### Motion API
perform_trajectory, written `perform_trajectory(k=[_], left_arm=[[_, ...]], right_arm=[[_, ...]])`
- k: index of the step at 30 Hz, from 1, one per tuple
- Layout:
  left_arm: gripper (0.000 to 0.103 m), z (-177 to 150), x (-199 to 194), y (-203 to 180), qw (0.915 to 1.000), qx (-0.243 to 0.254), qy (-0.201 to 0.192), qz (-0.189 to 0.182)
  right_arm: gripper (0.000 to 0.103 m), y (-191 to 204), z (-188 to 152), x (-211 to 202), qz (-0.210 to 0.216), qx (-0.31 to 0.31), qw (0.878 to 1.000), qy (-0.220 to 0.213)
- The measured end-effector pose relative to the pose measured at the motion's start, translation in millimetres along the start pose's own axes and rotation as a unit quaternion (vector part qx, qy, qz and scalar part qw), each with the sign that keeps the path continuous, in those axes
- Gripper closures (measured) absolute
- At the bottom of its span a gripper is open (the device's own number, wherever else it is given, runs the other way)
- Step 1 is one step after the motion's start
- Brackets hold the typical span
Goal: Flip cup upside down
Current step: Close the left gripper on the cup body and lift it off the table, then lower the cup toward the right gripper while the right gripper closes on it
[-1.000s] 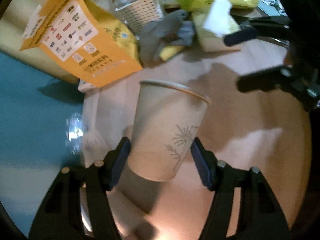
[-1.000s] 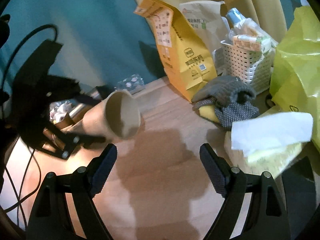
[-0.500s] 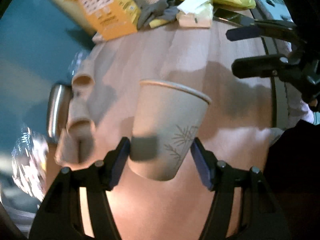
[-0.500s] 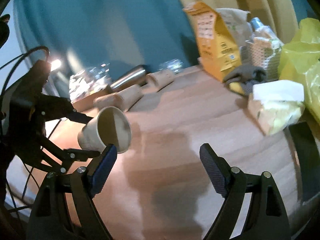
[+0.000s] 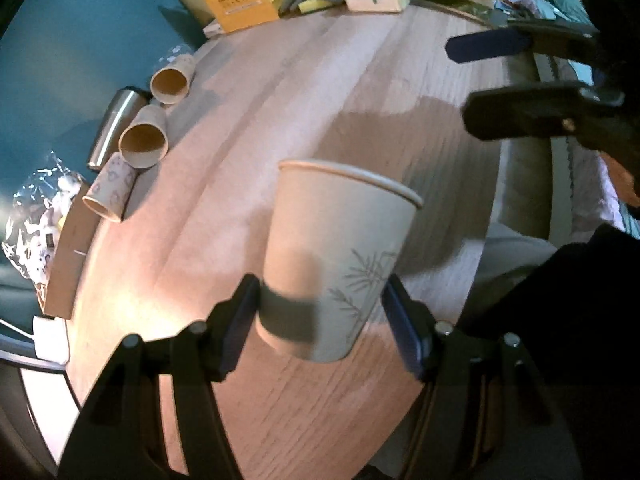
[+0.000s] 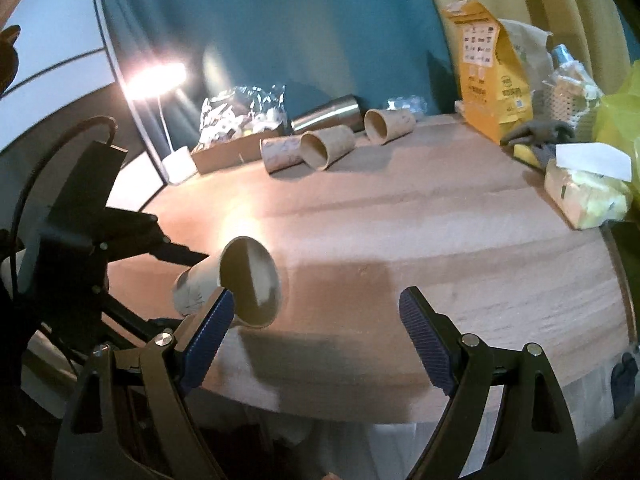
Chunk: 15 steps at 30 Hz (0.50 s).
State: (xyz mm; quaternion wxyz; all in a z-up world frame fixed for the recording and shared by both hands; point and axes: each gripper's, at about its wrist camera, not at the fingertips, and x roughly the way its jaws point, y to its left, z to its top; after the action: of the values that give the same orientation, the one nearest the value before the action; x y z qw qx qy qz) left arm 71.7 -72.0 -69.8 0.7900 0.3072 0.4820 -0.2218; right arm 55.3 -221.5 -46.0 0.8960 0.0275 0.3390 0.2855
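Observation:
My left gripper (image 5: 322,316) is shut on a beige paper cup (image 5: 336,256) with a leaf print, gripping it near its base. The cup is held above the round wooden table (image 5: 280,112), lying roughly sideways; in the right wrist view its open mouth (image 6: 250,282) faces the camera. My right gripper (image 6: 314,330) is open and empty above the table's near edge, just right of the cup. It also shows in the left wrist view (image 5: 516,84) at the upper right.
Three paper cups (image 6: 328,146) and a steel tumbler (image 6: 326,118) lie on their sides at the table's back. A cardboard tray (image 6: 228,156), foil bag (image 6: 240,108), orange bag (image 6: 490,76), white basket (image 6: 568,100), grey cloth (image 6: 536,132) and tissue pack (image 6: 588,188) stand around the rim.
Both grippers have pulled back from the far clutter toward the table's near edge. The left gripper keeps hold of the cup, which stays tilted on its side.

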Motion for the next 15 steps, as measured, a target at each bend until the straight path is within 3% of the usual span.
perform_trajectory(k=[9, 13, 15], left_arm=[[0.038, -0.3, 8.9, -0.5, 0.9998, -0.004, -0.017, -0.004], [0.038, -2.7, 8.3, 7.6, 0.9985, -0.039, -0.026, -0.027], [0.032, -4.1, 7.3, 11.2, 0.9978, -0.051, -0.031, -0.030]], right_arm=[[0.016, 7.7, -1.9, 12.4, -0.014, -0.021, 0.999, 0.027], [0.016, 13.0, 5.0, 15.3, -0.017, -0.047, 0.998, 0.032], [0.016, 17.3, 8.3, 18.2, -0.020, -0.062, 0.997, 0.036]])
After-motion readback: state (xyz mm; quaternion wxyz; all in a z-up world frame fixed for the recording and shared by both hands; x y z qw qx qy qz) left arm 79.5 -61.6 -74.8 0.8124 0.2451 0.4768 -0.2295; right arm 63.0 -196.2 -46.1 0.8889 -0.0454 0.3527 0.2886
